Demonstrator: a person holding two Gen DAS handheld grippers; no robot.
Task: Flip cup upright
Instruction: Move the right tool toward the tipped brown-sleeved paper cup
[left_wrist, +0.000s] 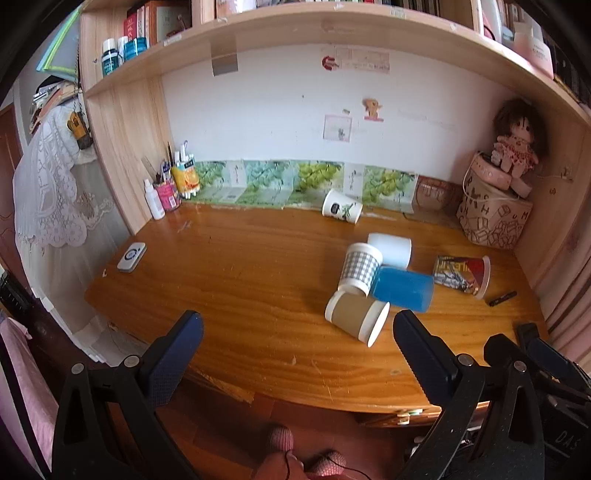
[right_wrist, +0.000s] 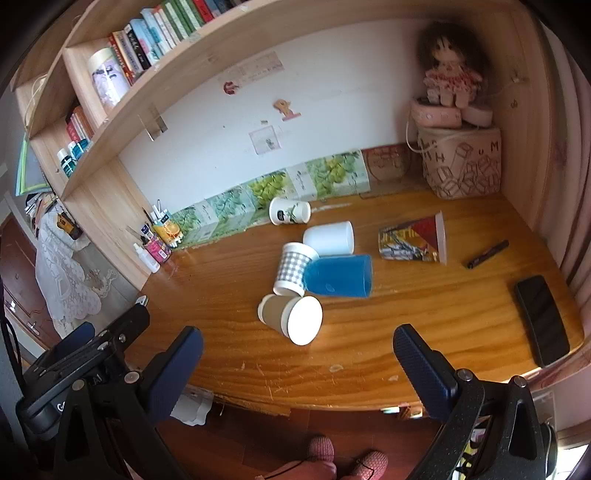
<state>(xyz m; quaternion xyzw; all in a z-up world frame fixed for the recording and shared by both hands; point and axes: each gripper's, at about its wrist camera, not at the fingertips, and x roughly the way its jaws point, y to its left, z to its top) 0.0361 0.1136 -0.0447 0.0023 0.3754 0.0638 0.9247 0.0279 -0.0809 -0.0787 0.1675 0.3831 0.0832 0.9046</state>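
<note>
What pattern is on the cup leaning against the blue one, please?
The checked cup has a grey-and-white gingham check with plain white rims, clearest in the right wrist view.

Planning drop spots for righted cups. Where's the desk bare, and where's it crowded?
Bare: the wide left half of the desk, between the white remote and the brown cup; also the front strip ahead of that cup. Smaller patch between the blue cup and the phone. Crowded: centre-right cup cluster, and the back-left bottles.

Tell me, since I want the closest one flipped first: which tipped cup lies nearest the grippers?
The brown paper cup with the white rim. It lies closest to the desk's front edge, ahead of the checked cup and blue cup behind it.
</note>
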